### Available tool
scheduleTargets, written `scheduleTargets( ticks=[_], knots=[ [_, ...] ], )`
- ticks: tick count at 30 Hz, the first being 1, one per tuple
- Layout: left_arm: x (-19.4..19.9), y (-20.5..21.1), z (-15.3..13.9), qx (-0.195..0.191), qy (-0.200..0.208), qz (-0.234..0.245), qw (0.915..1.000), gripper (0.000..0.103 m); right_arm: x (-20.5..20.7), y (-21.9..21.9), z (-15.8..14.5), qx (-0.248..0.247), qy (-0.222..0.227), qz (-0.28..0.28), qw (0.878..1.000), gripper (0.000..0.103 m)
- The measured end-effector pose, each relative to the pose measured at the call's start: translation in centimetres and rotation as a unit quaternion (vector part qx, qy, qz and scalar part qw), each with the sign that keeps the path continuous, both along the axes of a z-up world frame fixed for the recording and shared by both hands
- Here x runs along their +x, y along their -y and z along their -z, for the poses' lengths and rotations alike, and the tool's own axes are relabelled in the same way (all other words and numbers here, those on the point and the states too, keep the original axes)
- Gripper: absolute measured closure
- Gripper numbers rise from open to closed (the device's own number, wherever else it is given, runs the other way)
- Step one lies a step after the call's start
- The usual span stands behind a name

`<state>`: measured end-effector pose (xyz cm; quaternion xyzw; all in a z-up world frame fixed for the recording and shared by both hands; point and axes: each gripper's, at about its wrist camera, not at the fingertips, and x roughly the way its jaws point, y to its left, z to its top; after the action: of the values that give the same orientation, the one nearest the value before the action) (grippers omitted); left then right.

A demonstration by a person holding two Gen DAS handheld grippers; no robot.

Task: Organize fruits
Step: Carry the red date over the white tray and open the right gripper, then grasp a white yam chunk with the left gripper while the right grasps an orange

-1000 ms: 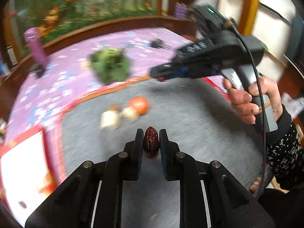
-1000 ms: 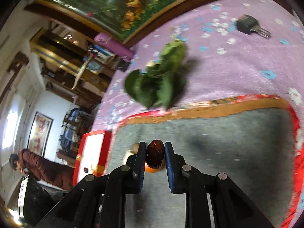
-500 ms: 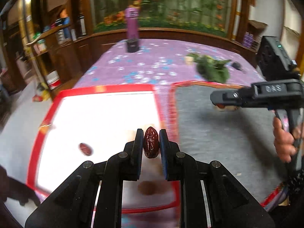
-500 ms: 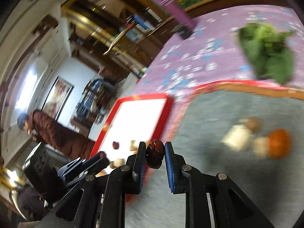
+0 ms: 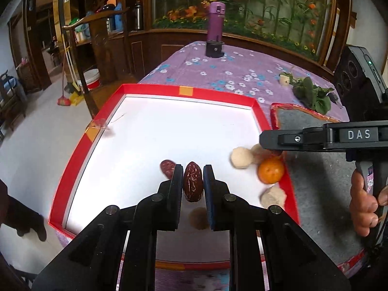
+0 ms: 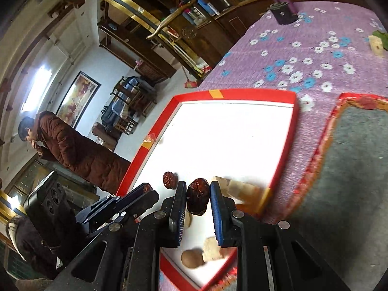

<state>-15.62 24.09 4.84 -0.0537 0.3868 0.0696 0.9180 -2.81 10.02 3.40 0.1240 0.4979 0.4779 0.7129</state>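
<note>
Over the white-floored, red-rimmed shallow tray (image 5: 155, 89) on a purple flower-print tablecloth (image 5: 232, 68), the left gripper (image 5: 193, 184) clamps a wrinkled dark red date (image 5: 192, 184) upright between its black pads, jaws narrow around the fruit. A second dark red date (image 5: 166, 167) lies on the tray floor just left of those fingers. To the right, near the tray's right rim, sit two pale beige lumps (image 5: 241, 157), a round orange mandarin (image 5: 270, 170) and a third pale piece (image 5: 273, 196); what the lumps are cannot be told. Farther right a grey felt mat with a red and orange border (image 5: 322, 179) lies beside the tray, with a bunch of green leaves (image 5: 311, 94) beyond it and a purple bottle (image 5: 215, 20) standing at the table's far side. The right gripper (image 6: 198, 196), seen side-on at the right edge of the left view and held by a hand (image 5: 363, 203), pinches its own glossy dark red date (image 6: 197, 196) between blue-edged pads above the tray's near corner, jaws likewise narrow.
</note>
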Motion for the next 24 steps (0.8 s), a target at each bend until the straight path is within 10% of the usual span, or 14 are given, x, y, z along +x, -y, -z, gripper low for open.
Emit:
scheduleTargets(
  ticks=[9,15,24],
  knots=[
    [0.1,-1.7,0.7,0.01,-0.008,-0.032,0.9994,0.086,0.3,-2.8,0.9,-0.024,0.001,0.004,1.0,0.077],
    [-0.2,-1.7,0.2,0.023,-0.005,-0.048,0.9986,0.05,0.2,-2.3,-0.9,0.018,0.018,0.011,1.0,0.061],
    [0.5,4.2,-1.8,0.034,0.016,0.038,0.9986,0.05,1.6,6.1,-3.5,0.04,0.062,0.08,0.994,0.061]
  ],
)
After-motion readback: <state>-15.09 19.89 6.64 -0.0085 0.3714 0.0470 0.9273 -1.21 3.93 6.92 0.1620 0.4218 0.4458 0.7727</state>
